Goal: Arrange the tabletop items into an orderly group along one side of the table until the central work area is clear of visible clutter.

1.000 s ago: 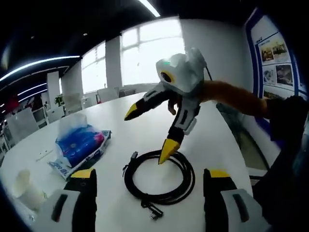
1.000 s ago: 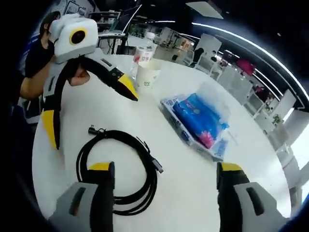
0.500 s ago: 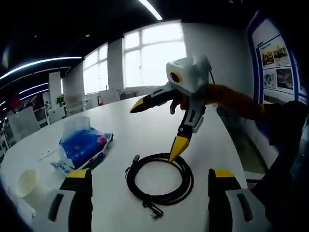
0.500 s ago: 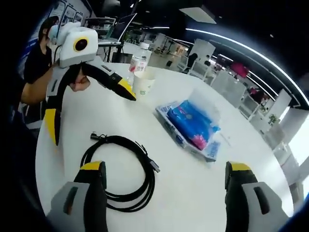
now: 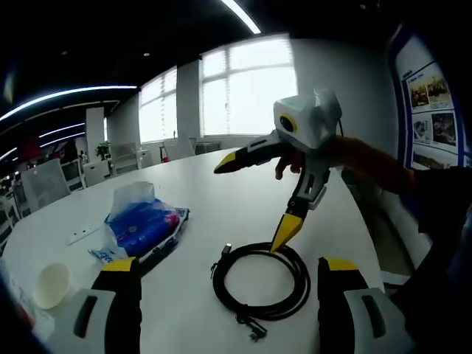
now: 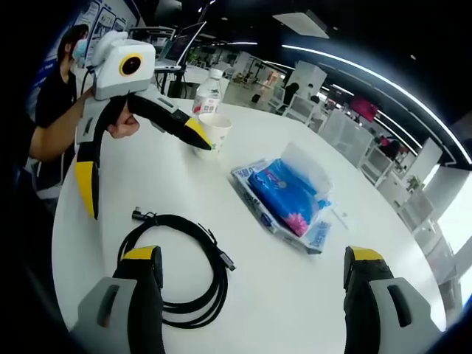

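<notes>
Both tongs stand spread wide and empty. In the left gripper view the right gripper (image 5: 254, 198) hangs over the table with one yellow tip just above the far edge of the coiled black cable (image 5: 260, 282), the other tip pointing out across the tabletop. In the right gripper view the left gripper (image 6: 140, 171) is held above the white table (image 6: 295, 287), one tip hanging near the table's edge beside the coil, the other reaching toward the paper cup (image 6: 214, 130).

The cable lies as a loose ring near the table edge, its connector ends sticking out of the coil. Well apart from it is the blue tissue pack (image 6: 285, 195), a sheet standing up from its opening; the cup and a clear plastic bottle (image 6: 208, 92) stand together farther off.

The step in hand looks like taking the cable. To do it well, the jaws should straddle several strands of the ring at once, not a single loop, so the coil moves as one and does not unwind; then carry it low toward the cup and bottle
</notes>
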The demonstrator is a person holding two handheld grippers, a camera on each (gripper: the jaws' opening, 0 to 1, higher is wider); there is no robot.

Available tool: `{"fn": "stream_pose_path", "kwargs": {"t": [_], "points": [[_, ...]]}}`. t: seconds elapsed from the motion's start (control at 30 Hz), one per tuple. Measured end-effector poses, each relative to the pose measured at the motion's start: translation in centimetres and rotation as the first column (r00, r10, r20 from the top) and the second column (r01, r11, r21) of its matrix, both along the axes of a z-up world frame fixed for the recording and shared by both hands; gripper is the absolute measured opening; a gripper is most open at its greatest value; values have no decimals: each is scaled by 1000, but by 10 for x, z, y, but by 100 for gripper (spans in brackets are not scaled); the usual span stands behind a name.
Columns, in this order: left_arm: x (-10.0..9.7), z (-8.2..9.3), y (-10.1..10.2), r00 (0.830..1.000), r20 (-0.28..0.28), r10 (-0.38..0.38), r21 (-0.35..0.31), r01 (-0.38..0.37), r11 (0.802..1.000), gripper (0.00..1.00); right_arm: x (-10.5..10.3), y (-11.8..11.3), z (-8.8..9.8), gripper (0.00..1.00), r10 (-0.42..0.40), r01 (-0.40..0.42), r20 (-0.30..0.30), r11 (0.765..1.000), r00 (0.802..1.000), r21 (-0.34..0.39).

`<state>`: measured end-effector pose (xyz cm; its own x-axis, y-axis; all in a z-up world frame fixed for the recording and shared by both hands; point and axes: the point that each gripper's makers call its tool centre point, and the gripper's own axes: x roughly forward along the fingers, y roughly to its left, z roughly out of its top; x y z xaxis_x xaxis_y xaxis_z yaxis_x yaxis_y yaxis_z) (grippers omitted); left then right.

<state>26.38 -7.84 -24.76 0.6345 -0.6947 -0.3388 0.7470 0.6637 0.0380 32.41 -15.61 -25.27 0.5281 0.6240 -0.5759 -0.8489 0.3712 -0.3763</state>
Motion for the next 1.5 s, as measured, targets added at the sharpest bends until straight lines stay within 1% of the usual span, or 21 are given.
{"fn": "stream_pose_path", "kwargs": {"t": [0.1,0.17,0.23,0.37,0.5,0.7,0.77,0.83,0.9,0.97,1.0,1.07,1.13,1.17,1.23,1.27,1.37,1.43,1.47,1.5], "points": [[6,1,0,1000,7,12,2,-12,1000,99,4,-1,2,100,-12,12,0,1000,1000,9],[11,3,1,1000,1,31,-11,-31,999,97,8,-2,4,100,-25,25,8,1000,1000,11],[15,3,1,999,7,40,-14,-40,999,95,11,-3,5,100,-32,32,4,999,999,26],[21,1,1,999,0,49,-9,-49,999,95,17,-7,3,100,-53,53,10,998,999,19],[27,0,2,998,-6,64,-19,-64,998,95,22,-8,3,100,-65,64,5,998,998,27],[36,-2,4,996,-12,86,-12,-86,996,93,33,-8,3,99,-83,82,8,996,997,36],[40,-2,5,996,-14,93,-19,-94,995,92,37,-9,3,99,-92,92,10,995,996,39],[44,-2,5,995,-24,98,-33,-99,995,89,40,-10,1,99,-104,104,-1,994,995,40],[48,1,5,994,-23,106,-51,-107,993,88,45,-12,2,98,-116,116,4,992,993,50],[55,2,6,992,-27,125,-61,-127,990,86,53,-14,5,95,-137,136,7,988,991,74],[58,3,7,991,-27,135,-64,-136,989,86,57,-14,7,93,-150,149,4,984,989,98],[61,3,6,990,-29,140,-69,-141,988,85,63,-16,9,91,-167,167,-6,979,986,114],[66,3,6,988,-40,151,-83,-154,985,84,69,-17,9,90,-172,172,-10,979,985,111],[69,3,8,986,-41,163,-85,-166,982,82,70,-17,9,87,-177,177,-8,978,984,112],[74,2,10,982,-42,181,-84,-185,979,80,72,-15,10,87,-176,175,-5,977,984,120],[80,2,14,976,-43,213,-85,-216,973,79,73,-14,9,86,-180,180,-13,976,984,125],[90,1,18,968,-39,249,-91,-252,963,76,77,-12,9,79,-179,179,-14,975,984,132],[94,-1,19,964,-36,265,-82,-267,960,74,77,-11,5,76,-187,191,-39,973,982,130],[96,-5,21,960,-31,278,-46,-279,959,73,78,-12,2,73,-201,206,-55,970,978,128],[97,-6,20,961,-33,275,-43,-277,960,73,78,-12,2,71,-195,200,-51,971,980,128]]}}
